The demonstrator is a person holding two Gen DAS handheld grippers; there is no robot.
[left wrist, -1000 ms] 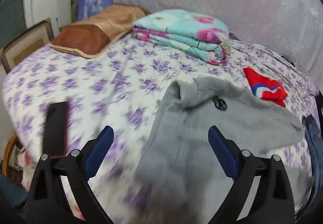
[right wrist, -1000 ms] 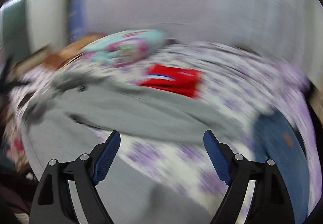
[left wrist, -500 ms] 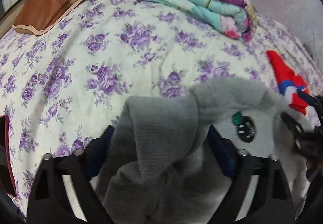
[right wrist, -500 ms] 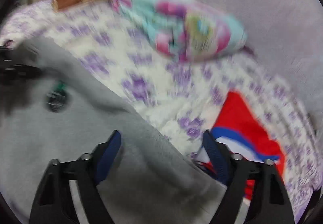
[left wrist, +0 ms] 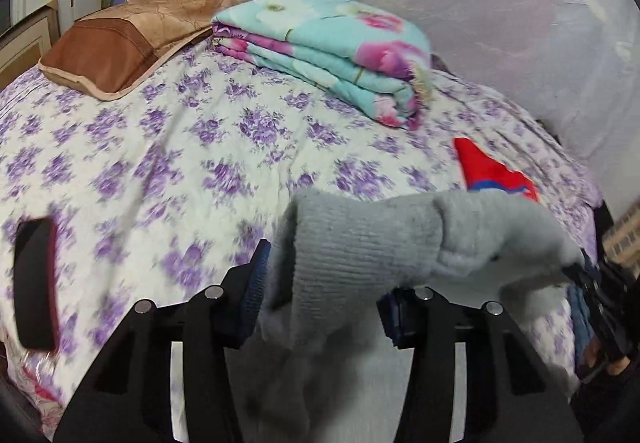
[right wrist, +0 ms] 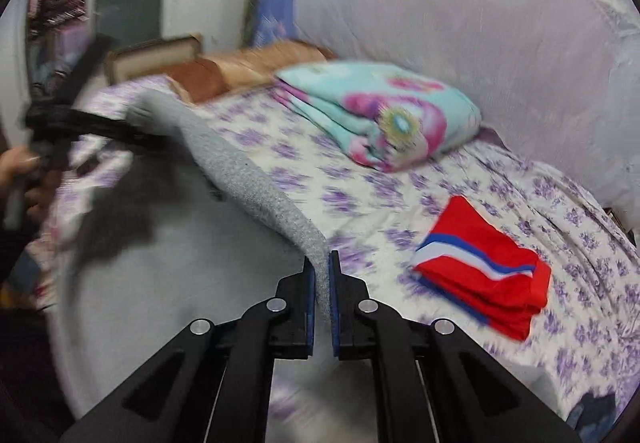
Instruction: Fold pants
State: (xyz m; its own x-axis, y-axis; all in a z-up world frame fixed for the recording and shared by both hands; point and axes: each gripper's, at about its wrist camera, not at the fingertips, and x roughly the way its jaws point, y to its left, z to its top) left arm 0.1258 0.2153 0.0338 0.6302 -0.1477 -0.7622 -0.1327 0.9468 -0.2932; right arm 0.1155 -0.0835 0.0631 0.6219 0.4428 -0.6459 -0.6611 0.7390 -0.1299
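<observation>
Holding the grey pants up over the bed, both tools grip the ribbed waistband: the right gripper has its blue pads pressed together on one end of the band, with only the thickness of the knit between them, and the left gripper has a bunched handful of the same band heaped between its fingers, which stand well apart; whether those jaws actually pinch the cloth or merely carry it draped over them I cannot tell. The fabric looks thick, fleecy and limp, so it should be light enough to lift but will sag and stretch between the two holds, and the bunched end seems likelier to slip. The firm ribbed band looks like the best place to grip, at its two corners. The legs hang down out of view. For laying the pants flat, the floral sheet straight ahead offers a broad bare stretch, bounded by the folded quilt and brown pillow at the far side, the folded red garment on the right, and a dark flat object near the left edge.
</observation>
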